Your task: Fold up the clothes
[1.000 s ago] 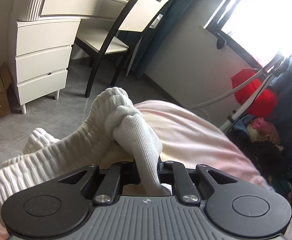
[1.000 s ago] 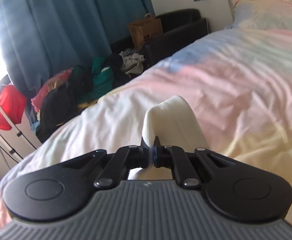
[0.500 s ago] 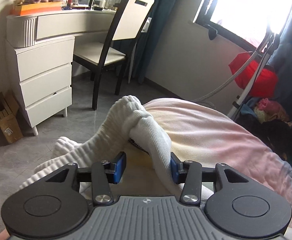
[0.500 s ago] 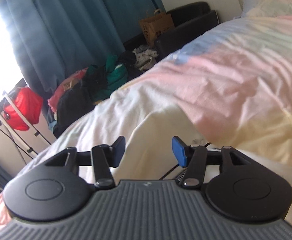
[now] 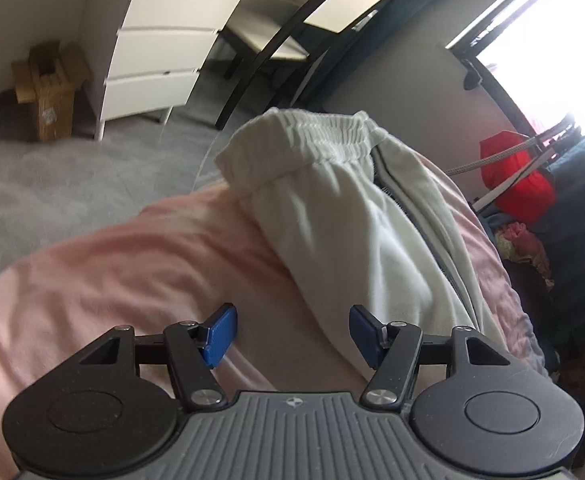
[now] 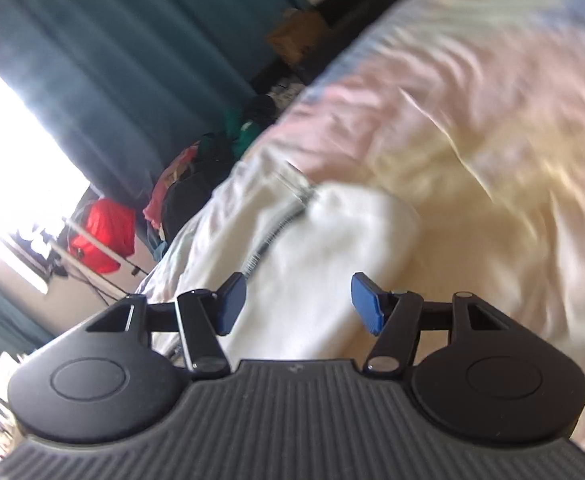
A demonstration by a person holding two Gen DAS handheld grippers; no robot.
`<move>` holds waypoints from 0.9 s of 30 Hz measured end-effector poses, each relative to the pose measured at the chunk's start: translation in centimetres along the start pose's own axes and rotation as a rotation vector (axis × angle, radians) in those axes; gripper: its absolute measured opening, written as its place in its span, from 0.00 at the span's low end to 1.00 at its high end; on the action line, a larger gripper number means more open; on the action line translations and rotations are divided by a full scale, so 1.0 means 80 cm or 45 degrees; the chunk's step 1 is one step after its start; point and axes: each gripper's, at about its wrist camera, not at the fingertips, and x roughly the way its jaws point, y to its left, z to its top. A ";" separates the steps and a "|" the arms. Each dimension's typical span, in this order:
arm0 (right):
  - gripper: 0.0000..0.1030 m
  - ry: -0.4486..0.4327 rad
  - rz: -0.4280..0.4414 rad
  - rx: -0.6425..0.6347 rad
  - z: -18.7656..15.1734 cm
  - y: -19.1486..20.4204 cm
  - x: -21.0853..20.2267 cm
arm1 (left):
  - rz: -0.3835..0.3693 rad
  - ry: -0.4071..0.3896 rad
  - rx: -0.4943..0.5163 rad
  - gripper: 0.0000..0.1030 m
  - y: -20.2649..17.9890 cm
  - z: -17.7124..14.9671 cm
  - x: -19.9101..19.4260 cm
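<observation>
Lengthwise white garment [image 5: 356, 216], waistband far end

A white zip-front garment [image 5: 356, 216] with a ribbed, gathered hem lies folded lengthwise on the pastel bedspread [image 5: 140, 264], its hem end near the bed's edge.

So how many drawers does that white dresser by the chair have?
3 show on the white dresser, stacked: a top drawer, a middle drawer and a bottom drawer. The picture's top edge cuts the dresser off, so more may be hidden.
</observation>
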 end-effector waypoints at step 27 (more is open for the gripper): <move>0.08 -0.206 0.054 -0.001 -0.001 0.033 -0.003 | -0.083 -0.396 -0.113 0.10 -0.064 0.073 -0.085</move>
